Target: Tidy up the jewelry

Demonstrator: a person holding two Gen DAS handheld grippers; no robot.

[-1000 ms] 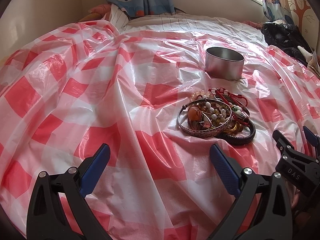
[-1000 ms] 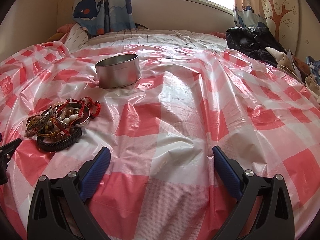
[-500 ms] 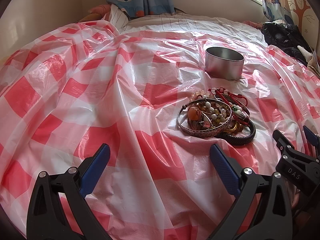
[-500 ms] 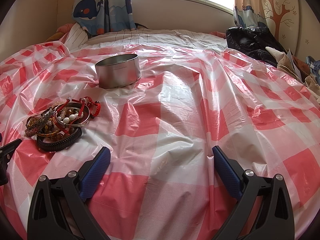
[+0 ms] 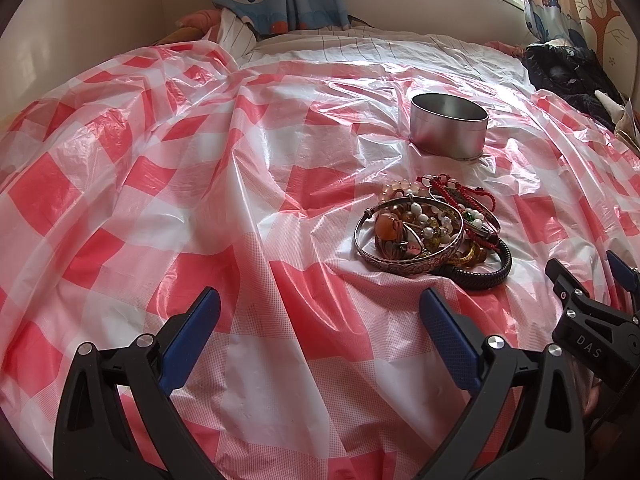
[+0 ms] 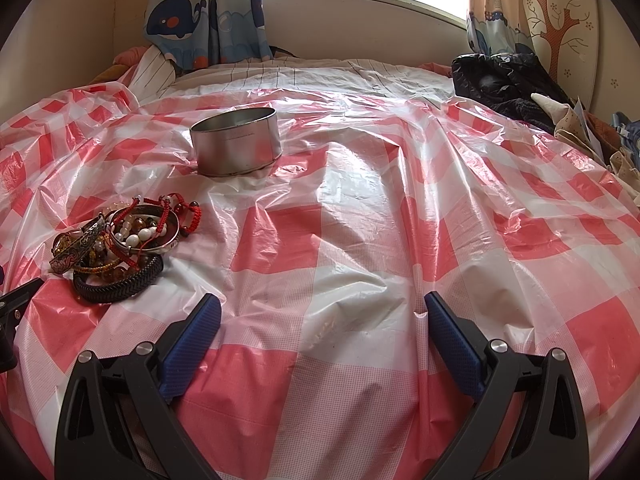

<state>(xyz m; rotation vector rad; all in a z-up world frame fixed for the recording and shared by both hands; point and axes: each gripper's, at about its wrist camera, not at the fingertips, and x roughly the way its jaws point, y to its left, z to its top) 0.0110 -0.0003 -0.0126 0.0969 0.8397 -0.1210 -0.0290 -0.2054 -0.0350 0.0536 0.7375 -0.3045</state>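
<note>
Two views, left wrist first: my left gripper has its blue-padded fingers spread wide over the red-and-white checked plastic sheet, with nothing between them. The jewelry pile lies on the sheet at about one o'clock from those fingers, near but not touching. A wide silver bangle sits at the pile's front, a black braided bracelet curls along its right edge, and red cord bracelets trail off the far side. Beyond the pile, still toward one o'clock, stands the round metal tin, lid off, apart from the jewelry. My right gripper shows at three o'clock

From the right wrist, my right gripper is likewise spread wide and empty above the sheet. The jewelry pile lies at ten o'clock, the black braided bracelet nearest me. The tin stands farther off at eleven o'clock, its inside hidden from this angle. A dark bundle of clothing rests at the bed's far right, around one o'clock
</note>
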